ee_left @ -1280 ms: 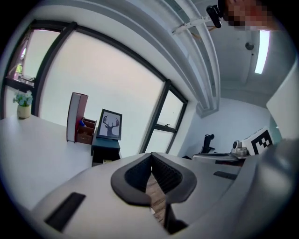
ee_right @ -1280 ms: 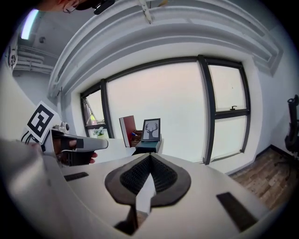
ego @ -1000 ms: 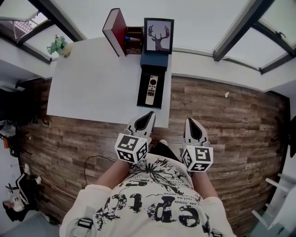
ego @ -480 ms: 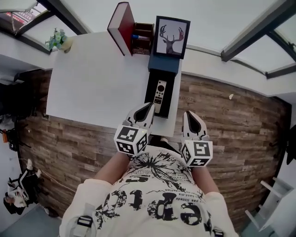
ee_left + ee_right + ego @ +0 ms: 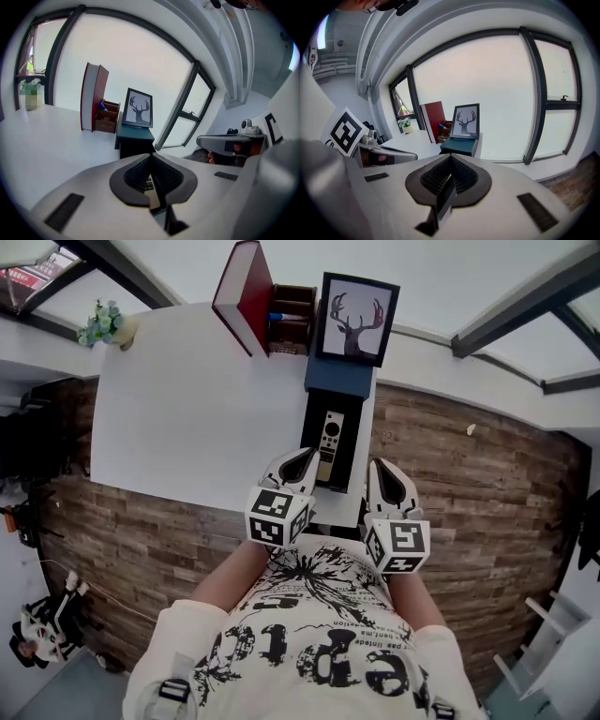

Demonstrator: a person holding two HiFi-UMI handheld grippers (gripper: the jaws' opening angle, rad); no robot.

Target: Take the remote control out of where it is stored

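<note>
Worktop: white worktop [image 5: 187, 418] over a wood-plank floor [image 5: 469, 474], seen from the head view.
Remote control: the remote control [image 5: 330, 439] lies flat, buttons up, in a black drawer tray [image 5: 352, 451]. Its long axis runs from 12 to 6 o'clock.
Drawer tray: drawn out toward 6 o'clock from a dark teal box [image 5: 339, 379], along the worktop's 3 o'clock edge.
Back row: a framed deer picture [image 5: 356, 320] stands at 12 o'clock of the box. A wooden organiser [image 5: 292, 320] is at the picture's 9 o'clock, and an upright red book [image 5: 246, 292] leans just beside the organiser.
Plant: a small potted plant [image 5: 98, 322] sits at the worktop's 10 o'clock corner.
Left tongs: the left tongs [image 5: 304, 458] are clenched, pads pressed together. The tip is at 8 o'clock of the remote control, just beside the tray's rim, apart from the remote.
Right tongs: the right tongs [image 5: 381, 471] are clenched, pads together, at 4 o'clock of the tray, near the worktop's edge.
Pair: the 2 tongs flank the tray's near end.
</note>
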